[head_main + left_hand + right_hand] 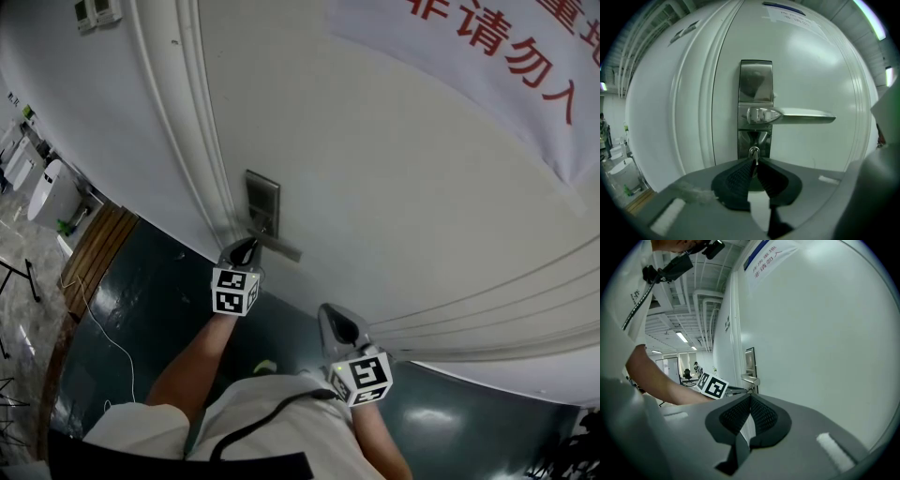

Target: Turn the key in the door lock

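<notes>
The left gripper (pixel 753 165) is clamped on the key (pixel 753 153) just ahead of its jaw tips; this small, rigid, slick metal head probably needs a firm flat-sided pinch.

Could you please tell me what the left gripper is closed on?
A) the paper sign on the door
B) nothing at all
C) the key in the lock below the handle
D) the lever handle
C: in the left gripper view, the left gripper pinches the key, which sits in the lock just below the lever handle.
</notes>
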Tool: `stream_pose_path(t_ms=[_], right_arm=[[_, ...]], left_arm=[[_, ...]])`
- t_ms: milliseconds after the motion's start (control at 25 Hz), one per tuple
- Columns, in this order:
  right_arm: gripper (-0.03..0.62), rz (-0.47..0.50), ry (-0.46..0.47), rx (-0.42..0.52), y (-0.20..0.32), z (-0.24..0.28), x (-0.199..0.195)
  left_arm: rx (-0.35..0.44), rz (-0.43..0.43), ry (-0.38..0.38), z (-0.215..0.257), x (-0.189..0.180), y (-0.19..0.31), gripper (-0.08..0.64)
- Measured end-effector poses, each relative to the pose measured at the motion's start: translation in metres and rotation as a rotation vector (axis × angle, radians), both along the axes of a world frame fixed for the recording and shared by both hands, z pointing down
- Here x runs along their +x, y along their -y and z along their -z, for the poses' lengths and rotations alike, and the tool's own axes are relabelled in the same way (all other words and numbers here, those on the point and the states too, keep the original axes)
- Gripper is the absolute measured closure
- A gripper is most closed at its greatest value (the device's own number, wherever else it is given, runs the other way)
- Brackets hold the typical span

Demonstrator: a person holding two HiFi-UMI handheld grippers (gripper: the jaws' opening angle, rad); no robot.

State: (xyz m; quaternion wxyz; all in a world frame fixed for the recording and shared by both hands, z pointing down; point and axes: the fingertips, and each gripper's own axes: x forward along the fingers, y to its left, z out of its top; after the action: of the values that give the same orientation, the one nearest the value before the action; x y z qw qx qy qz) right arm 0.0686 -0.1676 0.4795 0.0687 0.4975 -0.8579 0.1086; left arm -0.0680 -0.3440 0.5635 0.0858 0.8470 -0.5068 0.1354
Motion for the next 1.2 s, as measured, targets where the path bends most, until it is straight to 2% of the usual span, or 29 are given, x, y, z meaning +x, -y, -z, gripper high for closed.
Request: stream_pose_path(t_ms=[160,440,520,720,920,1080,1200], right_arm=[[0.583,-0.008,-0.001,0.003,-0.002,0.000,-0.001],[0.583,-0.023,-0.003,0.007,-0.004,0.001,-0.003],[0.583,-0.030,-0.004,0.010,-0.005,0.001,-0.003],[0.583,-0.041,-0.003,0.013,-0.007,0.001,-0.005],[0.583,-0.051,-0.007,0.013,-0.010,0.002,-0.005],[0.583,-0.053,-0.006,0.021,-0.013,0.002,-0.005],[0.583,-0.063,-0.005,0.002,-0.017,-0.001,-0.003]], left_arm=[[-0.034,0.004,-0.068,-0.001,-0.001,0.000,0.520],[-0.158,-0.009,-0.329,-0.005,-0.004,-0.001,0.529],[-0.208,-0.014,-0.435,-0.007,-0.004,0.000,0.531],[-0.344,-0.020,-0.785,-0.008,-0.006,0.001,0.531],[-0.419,-0.015,-0.975,-0.008,-0.005,0.002,0.531],[-0.500,0.008,-1.209,-0.007,-0.005,0.002,0.531],[-0.532,0.009,-1.308,-0.008,-0.005,0.002,0.525]])
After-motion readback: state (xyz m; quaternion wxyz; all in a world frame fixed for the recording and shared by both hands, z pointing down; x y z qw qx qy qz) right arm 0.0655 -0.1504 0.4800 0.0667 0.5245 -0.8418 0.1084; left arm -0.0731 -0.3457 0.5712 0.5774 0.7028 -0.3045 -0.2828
